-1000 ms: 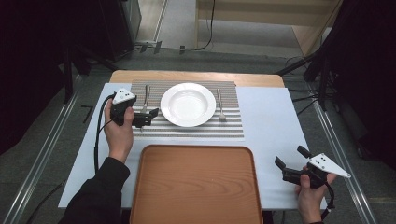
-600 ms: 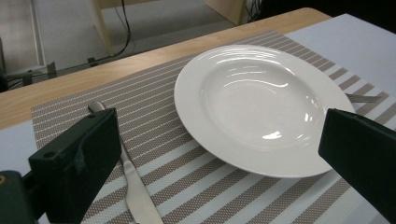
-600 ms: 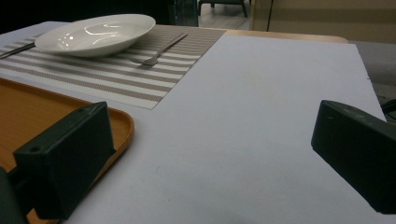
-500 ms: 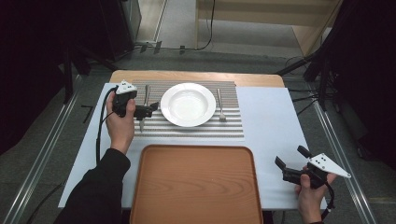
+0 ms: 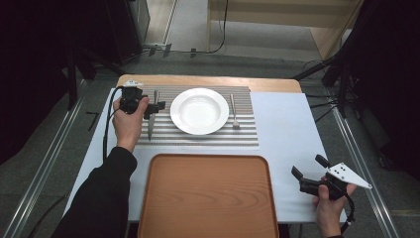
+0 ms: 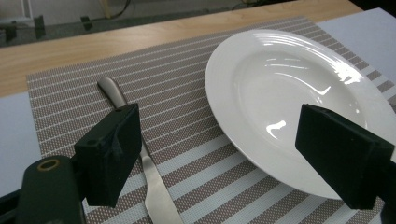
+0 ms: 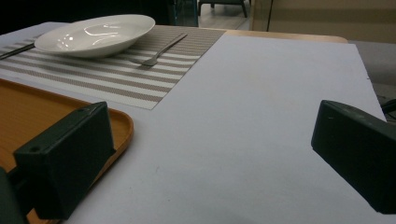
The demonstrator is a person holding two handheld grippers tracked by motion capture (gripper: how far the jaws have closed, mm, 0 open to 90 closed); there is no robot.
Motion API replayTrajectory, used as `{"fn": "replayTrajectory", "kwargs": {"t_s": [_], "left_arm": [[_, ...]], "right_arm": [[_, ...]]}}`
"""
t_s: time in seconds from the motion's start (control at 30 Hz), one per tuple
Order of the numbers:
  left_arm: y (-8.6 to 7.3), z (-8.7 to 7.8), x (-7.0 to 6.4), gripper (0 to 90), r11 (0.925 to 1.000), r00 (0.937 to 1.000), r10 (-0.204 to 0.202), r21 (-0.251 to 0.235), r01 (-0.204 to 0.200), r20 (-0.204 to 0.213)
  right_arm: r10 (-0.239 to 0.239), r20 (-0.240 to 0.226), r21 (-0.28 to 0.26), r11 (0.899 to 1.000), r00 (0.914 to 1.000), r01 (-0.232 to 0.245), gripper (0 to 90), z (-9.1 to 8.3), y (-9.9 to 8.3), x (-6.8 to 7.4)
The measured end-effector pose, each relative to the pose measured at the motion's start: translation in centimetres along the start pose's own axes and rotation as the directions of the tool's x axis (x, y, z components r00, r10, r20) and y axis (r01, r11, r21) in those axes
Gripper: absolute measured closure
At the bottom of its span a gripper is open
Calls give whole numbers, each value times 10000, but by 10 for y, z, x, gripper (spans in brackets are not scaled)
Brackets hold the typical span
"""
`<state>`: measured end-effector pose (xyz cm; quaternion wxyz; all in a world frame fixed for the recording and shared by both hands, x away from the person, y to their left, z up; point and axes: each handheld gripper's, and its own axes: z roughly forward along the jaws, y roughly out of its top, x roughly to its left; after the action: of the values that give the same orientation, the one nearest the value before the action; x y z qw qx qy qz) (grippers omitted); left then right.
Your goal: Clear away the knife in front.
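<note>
Since the earlier high-view pictures, the left gripper (image 5: 154, 106) has travelled up the table from the near edge of the striped woven placemat (image 5: 208, 139) to a spot over the silver table knife (image 5: 150, 124), while the right gripper (image 5: 307, 173) has stayed near the table's right front corner. From the high view, the knife lies on the placemat just left of the round white ceramic plate (image 5: 199, 110), its long axis running away from the person, handle at the far end and blade tip toward the wooden tray (image 5: 208, 198). A silver fork (image 5: 234, 113) lies parallel on the plate's other side. The left gripper's jaws sit above the knife's middle.

Through the left gripper view, the black jaws stand wide apart, holding nothing; the knife (image 6: 149, 186) passes beside the left jaw, its rounded handle pointing toward the wooden table edge, its blade running down toward the camera. The plate (image 6: 299, 102) spans the gap and reaches the right jaw.

Through the right gripper view, the jaws are likewise spread and empty above the white table cover (image 7: 261, 121), with the tray's corner (image 7: 116, 126) beside the left jaw and the plate (image 7: 93, 35) and fork (image 7: 159, 51) well beyond.
</note>
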<state>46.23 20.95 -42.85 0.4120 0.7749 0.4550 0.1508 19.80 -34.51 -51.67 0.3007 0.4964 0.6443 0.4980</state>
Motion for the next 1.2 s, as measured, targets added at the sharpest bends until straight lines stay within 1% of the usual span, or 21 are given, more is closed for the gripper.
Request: {"fn": "replayTrajectory", "kwargs": {"t_s": [0.03,0.13,0.17,0.2,0.27,0.3,0.4,0.43,0.5,0.53,0.57,0.63,0.67,0.7,0.77,0.83,0.9,1.0,1.1,1.17,1.2], "left_arm": [[1,2,1,141,9999,9999,-59,95,60,-132],[4,8,5,210,9988,9984,-248,417,270,-518],[5,11,6,243,9979,9978,-248,589,284,-612],[6,14,7,281,9961,9972,-244,828,303,-710],[7,20,10,322,9917,9952,-303,1219,416,-935],[8,23,11,342,9889,9933,-409,1378,557,-1078],[8,29,16,365,9813,9860,-813,1614,1047,-1457],[8,31,18,398,9786,9845,-883,1710,1141,-1516],[7,36,20,413,9734,9823,-1009,1885,1303,-1579],[7,38,20,444,9707,9799,-1022,1981,1358,-1713],[6,40,21,444,9691,9789,-1008,2053,1371,-1775],[5,43,22,456,9649,9768,-1205,2103,1571,-1771],[5,45,23,464,9637,9766,-1172,2170,1557,-1802],[4,46,24,501,9624,9761,-1247,2176,1626,-1778],[4,48,24,552,9584,9715,-1441,2180,1844,-1884],[3,51,25,571,9563,9707,-1406,2271,1841,-1948],[2,54,25,575,9536,9664,-1387,2342,1893,-2162],[1,57,26,576,9488,9627,-1394,2471,1969,-2317],[-2,60,26,649,9479,9603,-1237,2565,1889,-2500],[-3,62,26,672,9442,9606,-1193,2705,1880,-2511],[-3,63,25,681,9435,9594,-1129,2750,1851,-2583]], "right_arm": [[0,0,0,10000,10000,0,0,0,0,0],[25,-9,-9,10000,10000,-25,0,0,0,0],[21,-10,-12,10000,10000,-21,0,0,0,0],[26,-7,-6,10000,10000,-26,0,0,0,0],[7,10,6,10000,10000,-7,0,0,0,0],[-5,9,12,10000,10000,5,0,0,0,0],[7,5,-1,10000,10000,-7,0,0,0,0],[30,-5,4,10000,10000,-30,0,0,0,0],[12,-12,-5,10000,10000,-12,0,0,0,0],[27,-15,3,10000,10000,-27,0,0,0,0],[24,-17,3,10000,10000,-24,0,0,0,0],[6,-28,-10,10000,10000,-6,0,0,0,0],[8,-26,-11,10000,10000,-8,0,0,0,-1],[5,-25,-13,10000,10000,-5,0,1,0,-1],[17,-25,-1,10000,10000,-17,0,0,0,0],[8,-25,-8,10000,10000,-8,0,1,0,-1],[35,-13,6,10000,10000,-35,0,1,0,0],[32,-5,13,10000,10000,-32,0,0,0,0],[44,6,18,10000,10000,-44,0,1,0,-1],[20,-2,35,10000,10000,-20,0,1,0,0],[4,3,44,10000,10000,-4,0,1,0,0]]}}
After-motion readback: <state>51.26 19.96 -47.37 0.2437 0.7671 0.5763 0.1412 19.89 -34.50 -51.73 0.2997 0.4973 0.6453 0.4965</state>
